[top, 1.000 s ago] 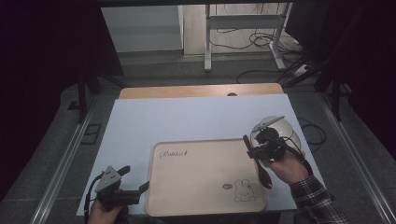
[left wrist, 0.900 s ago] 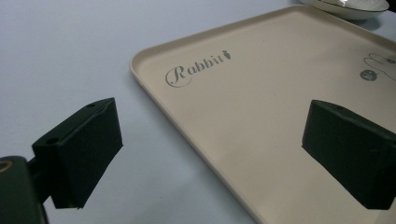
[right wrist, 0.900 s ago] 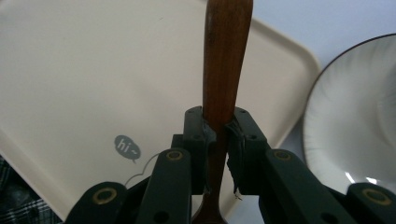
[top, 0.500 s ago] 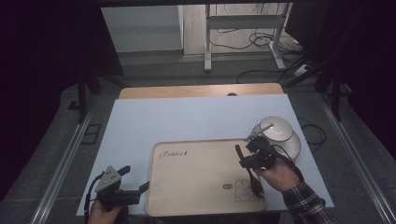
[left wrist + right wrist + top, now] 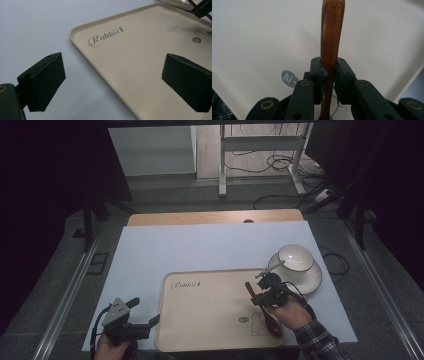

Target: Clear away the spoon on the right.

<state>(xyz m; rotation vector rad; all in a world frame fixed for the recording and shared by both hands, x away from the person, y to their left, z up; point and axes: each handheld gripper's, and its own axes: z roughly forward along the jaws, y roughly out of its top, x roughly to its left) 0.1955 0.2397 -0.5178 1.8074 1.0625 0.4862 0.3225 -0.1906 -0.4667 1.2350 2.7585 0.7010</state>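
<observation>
Over the right part of the beige rectangular tray [image 5: 210,312], the right gripper [image 5: 265,295] is pinching a brown wooden spoon [image 5: 331,37] by its handle. Beside that tray, a white bowl [image 5: 296,257] is sitting on a white saucer [image 5: 311,279]. The left gripper [image 5: 131,327] is hovering spread wide at the tray's left edge.

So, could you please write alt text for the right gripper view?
The right gripper is shut on a brown wooden spoon, whose handle runs up between its black jaws. Below lies a beige tray with a small grey "hi" mark.
</observation>
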